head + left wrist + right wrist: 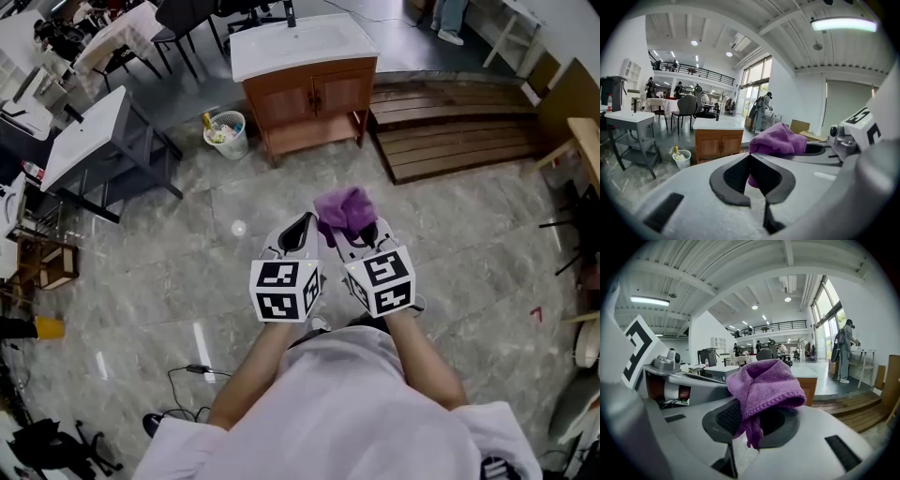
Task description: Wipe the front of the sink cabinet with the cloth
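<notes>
The right gripper [757,416] is clamped on the bunched cloth [764,380], which looks soft, light and floppy (a pinch mid-fold should leave a pad free for wiping). The left gripper [751,159] is closed on nothing. The cabinet [309,98] stands well ahead.

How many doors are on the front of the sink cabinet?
2: the left door and the right door, side by side on the sink cabinet, both shut. None seems hidden.
</notes>
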The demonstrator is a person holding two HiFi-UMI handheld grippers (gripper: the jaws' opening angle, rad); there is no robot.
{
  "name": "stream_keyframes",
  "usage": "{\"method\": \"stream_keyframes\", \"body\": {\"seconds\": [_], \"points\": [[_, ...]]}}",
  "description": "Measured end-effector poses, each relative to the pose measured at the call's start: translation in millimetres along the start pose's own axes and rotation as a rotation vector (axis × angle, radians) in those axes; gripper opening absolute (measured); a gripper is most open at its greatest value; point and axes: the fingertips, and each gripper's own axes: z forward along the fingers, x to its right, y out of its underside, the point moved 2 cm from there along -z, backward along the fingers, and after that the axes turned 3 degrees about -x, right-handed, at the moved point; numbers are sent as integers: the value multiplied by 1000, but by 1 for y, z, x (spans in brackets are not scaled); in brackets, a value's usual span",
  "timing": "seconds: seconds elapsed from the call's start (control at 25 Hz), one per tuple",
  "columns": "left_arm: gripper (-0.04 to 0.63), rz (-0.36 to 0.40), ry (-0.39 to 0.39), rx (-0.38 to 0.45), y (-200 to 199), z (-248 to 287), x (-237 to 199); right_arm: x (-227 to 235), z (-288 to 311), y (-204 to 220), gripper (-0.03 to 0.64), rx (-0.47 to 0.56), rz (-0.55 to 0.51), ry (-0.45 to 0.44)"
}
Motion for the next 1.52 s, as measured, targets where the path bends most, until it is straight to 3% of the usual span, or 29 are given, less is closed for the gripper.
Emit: {"method": "stream_keyframes", "body": {"seconds": [0.52, 1.12, 1.52], "points": [[5, 5, -12, -26, -9, 39, -31, 26, 45, -5, 67, 0, 22, -16], [5, -9, -84, -67, -71, 193, -88, 144, 176, -51, 67, -1, 36, -111], [5, -15, -171, -76, -96, 248, -110, 184, 228, -63, 67, -5, 27, -224]]}}
